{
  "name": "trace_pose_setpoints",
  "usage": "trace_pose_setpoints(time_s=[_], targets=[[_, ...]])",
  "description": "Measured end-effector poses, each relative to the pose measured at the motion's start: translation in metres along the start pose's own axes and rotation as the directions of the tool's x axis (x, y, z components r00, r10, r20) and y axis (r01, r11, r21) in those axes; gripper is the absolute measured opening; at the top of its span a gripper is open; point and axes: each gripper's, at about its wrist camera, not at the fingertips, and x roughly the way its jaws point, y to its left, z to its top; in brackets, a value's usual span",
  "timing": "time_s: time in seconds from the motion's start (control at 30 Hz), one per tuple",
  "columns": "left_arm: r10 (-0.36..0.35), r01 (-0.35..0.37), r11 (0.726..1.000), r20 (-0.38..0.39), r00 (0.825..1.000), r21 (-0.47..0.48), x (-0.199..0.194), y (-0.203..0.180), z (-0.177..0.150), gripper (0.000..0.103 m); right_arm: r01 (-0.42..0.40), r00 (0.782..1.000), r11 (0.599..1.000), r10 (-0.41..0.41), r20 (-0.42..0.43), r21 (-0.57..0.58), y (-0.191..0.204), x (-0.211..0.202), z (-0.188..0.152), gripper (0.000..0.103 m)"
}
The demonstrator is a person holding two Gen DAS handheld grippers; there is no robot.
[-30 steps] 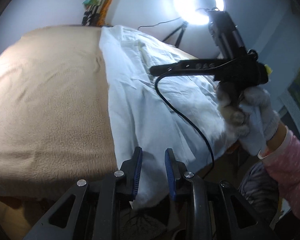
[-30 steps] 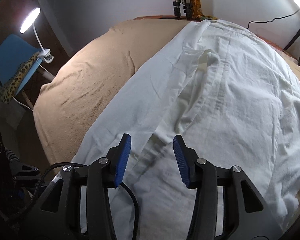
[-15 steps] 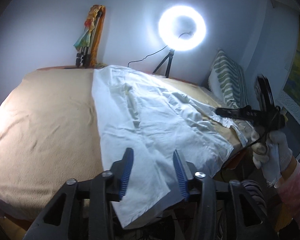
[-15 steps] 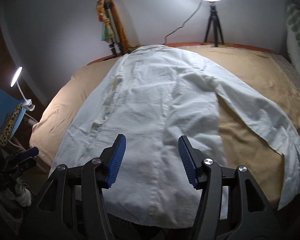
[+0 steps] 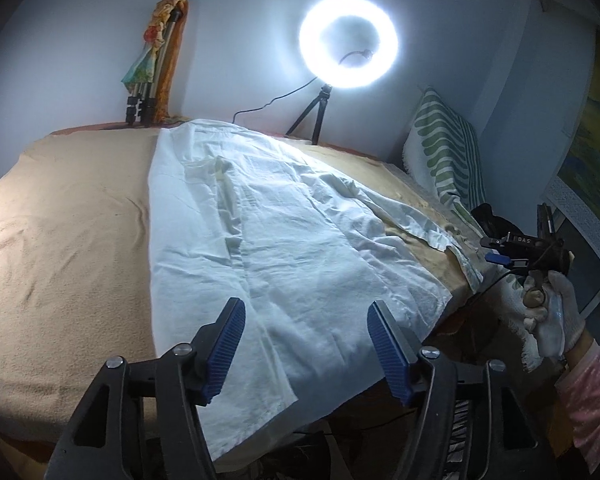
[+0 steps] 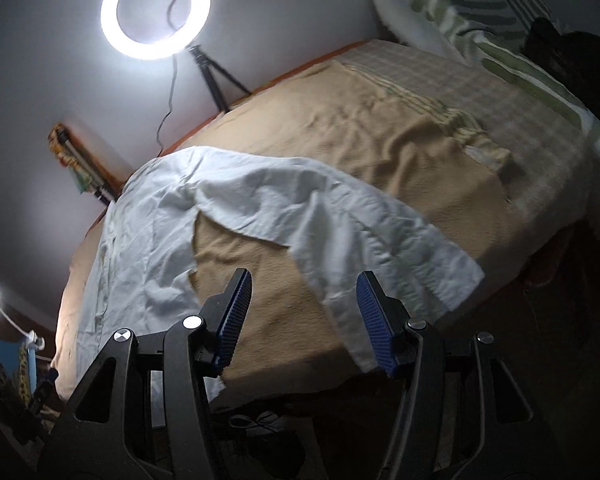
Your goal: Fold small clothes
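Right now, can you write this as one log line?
shirt flat on bed | left gripper open, empty | right gripper open over sleeve

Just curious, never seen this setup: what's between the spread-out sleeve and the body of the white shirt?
Only bare tan blanket lies between the sleeve and the white shirt body, clearest in the right wrist view.
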Motion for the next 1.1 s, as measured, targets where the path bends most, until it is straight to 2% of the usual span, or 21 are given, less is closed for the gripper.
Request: trace_pose_setpoints(time_s=[0.1,0.3,0.43,0.67,0.8,0.87,0.9,0.97,1.1], targets=[[-0.011,0.011,1.0,-0.013,1.0,0.012,0.006,-0.009,-0.002,0.071,0.032,0.999,0.996,-0.032,-0.001,0.08,-0.036,0.004,0.007,0.058],[-0.014,0.015,1.0,-0.047,0.999,0.019,0.014,-0.016,-0.007,0.071,0.112,0.994,0.983,-0.109,-0.028,0.144,-0.086,0.019,0.014,0.058],[-0.011,0.013,1.0,-0.059,0.998,0.023,0.016,-0.018,-0.008,0.071,0.116,0.993,0.982,-0.11,-0.042,0.149,-0.097,0.031,0.017,0.058],[-0.004,0.006,1.0,-0.063,0.998,0.03,0.017,-0.018,-0.007,0.071,0.146,0.989,0.984,-0.141,-0.054,0.098,-0.092,0.042,0.022,0.058],[-0.002,0.004,1.0,-0.072,0.997,0.028,0.02,-0.018,-0.007,0.071,0.172,0.983,0.984,-0.169,-0.073,0.034,-0.083,0.045,0.02,0.041],[-0.001,0.004,1.0,-0.079,0.997,0.031,0.021,-0.018,-0.007,0.07,0.195,0.978,0.981,-0.195,-0.079,-0.015,-0.077,0.046,0.018,0.023],[-0.002,0.005,0.999,-0.081,0.997,0.032,0.022,-0.017,-0.007,0.07,0.191,0.977,0.981,-0.193,-0.088,-0.031,-0.075,0.047,0.016,0.01],[0.0,0.002,0.999,-0.081,0.997,0.033,0.022,-0.018,-0.006,0.07,0.176,0.98,0.983,-0.179,-0.087,-0.044,-0.072,0.045,0.015,0.006],[0.001,0.002,0.999,-0.071,0.998,0.036,0.021,-0.017,-0.005,0.07,0.134,0.989,0.99,-0.136,-0.055,-0.043,-0.063,0.033,0.016,0.005]])
